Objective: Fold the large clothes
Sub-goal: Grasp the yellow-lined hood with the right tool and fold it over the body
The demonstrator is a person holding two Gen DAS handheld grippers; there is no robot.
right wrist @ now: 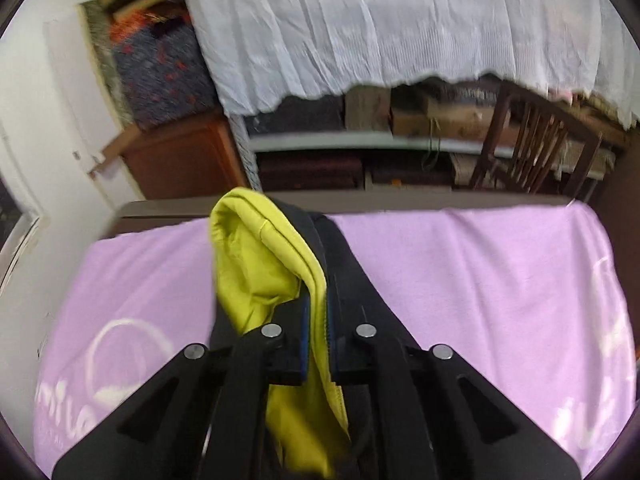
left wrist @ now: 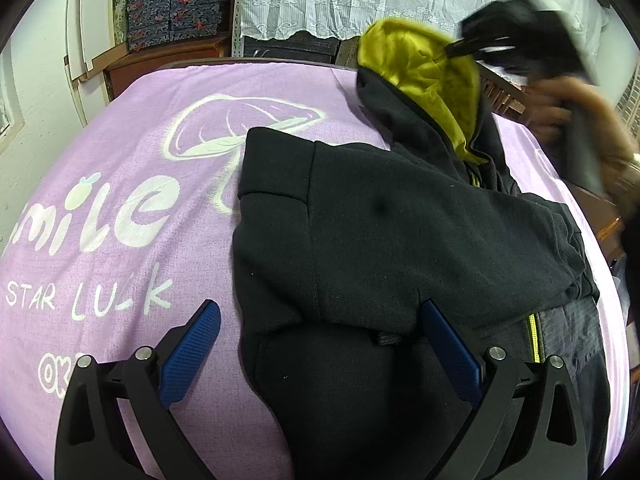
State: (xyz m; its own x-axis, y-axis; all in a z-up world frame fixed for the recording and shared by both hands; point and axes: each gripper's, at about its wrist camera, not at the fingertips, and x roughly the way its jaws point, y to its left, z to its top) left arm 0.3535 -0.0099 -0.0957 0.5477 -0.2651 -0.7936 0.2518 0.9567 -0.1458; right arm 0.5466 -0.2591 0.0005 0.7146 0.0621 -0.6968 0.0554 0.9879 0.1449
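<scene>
A black hooded jacket [left wrist: 380,232] with a yellow-green lining lies on a purple blanket [left wrist: 120,184], its sleeves folded over the body. My left gripper [left wrist: 320,320] is open, its blue pads [left wrist: 192,352] straddling the jacket's near left edge, just above it. My right gripper [right wrist: 318,320] is shut on the jacket's hood [right wrist: 256,264] and holds it up off the blanket. In the left wrist view the right gripper [left wrist: 464,46] appears blurred at the upper right, lifting the hood [left wrist: 420,68].
The purple blanket [right wrist: 480,280] with a white mushroom print and "smile" lettering covers a table. Behind it stand shelves under a white lace cloth [right wrist: 360,20], a wooden chair [right wrist: 532,144], a wooden cabinet [right wrist: 180,156] and stacked patterned fabric [left wrist: 172,0].
</scene>
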